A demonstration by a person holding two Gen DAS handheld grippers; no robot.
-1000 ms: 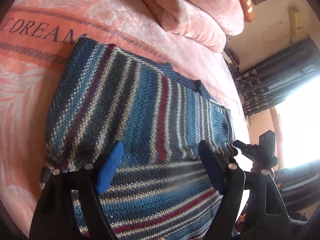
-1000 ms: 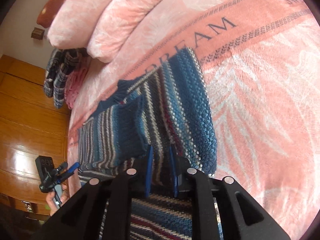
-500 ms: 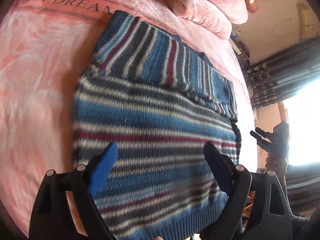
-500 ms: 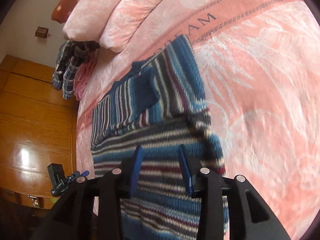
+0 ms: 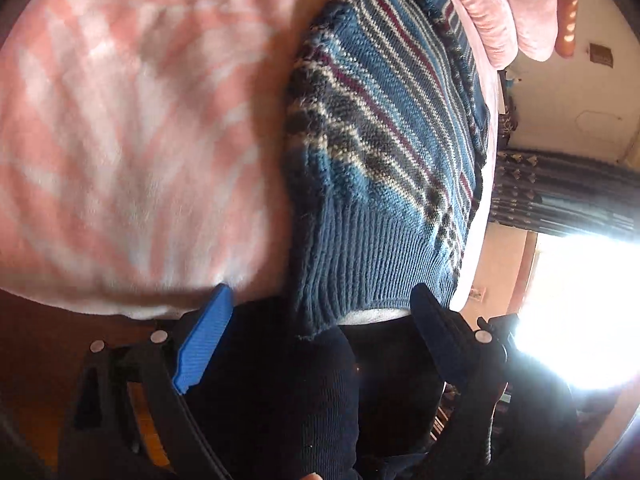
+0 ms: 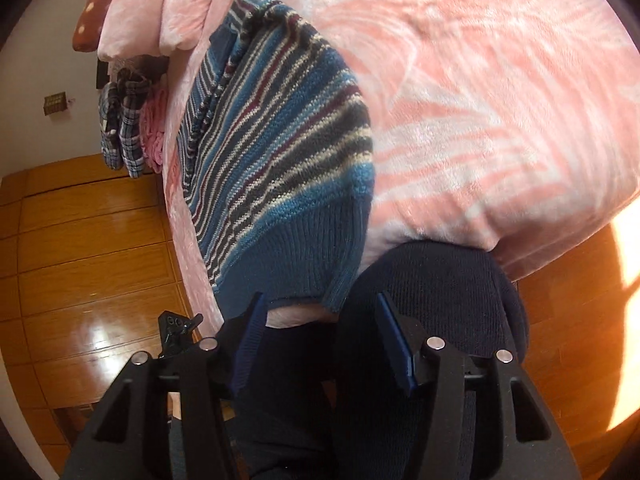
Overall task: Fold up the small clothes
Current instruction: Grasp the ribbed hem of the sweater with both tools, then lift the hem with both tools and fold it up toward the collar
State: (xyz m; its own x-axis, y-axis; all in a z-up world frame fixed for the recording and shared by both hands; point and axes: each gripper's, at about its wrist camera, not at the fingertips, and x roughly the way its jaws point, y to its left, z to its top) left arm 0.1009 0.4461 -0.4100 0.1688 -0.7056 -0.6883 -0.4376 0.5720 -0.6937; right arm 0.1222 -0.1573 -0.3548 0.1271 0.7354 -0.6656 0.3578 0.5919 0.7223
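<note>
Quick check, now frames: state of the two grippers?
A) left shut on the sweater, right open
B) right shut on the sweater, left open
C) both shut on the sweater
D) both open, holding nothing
D. The left gripper and right gripper both show wide gaps between their fingers, and the sweater lies on the blanket beyond the tips, not pinched by either.

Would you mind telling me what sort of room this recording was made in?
Most likely a home bedroom: the striped sweater lies on a bed with a pink plush blanket, pink pillows sit at its head, and a dark curtain hangs beside a bright window.
</note>
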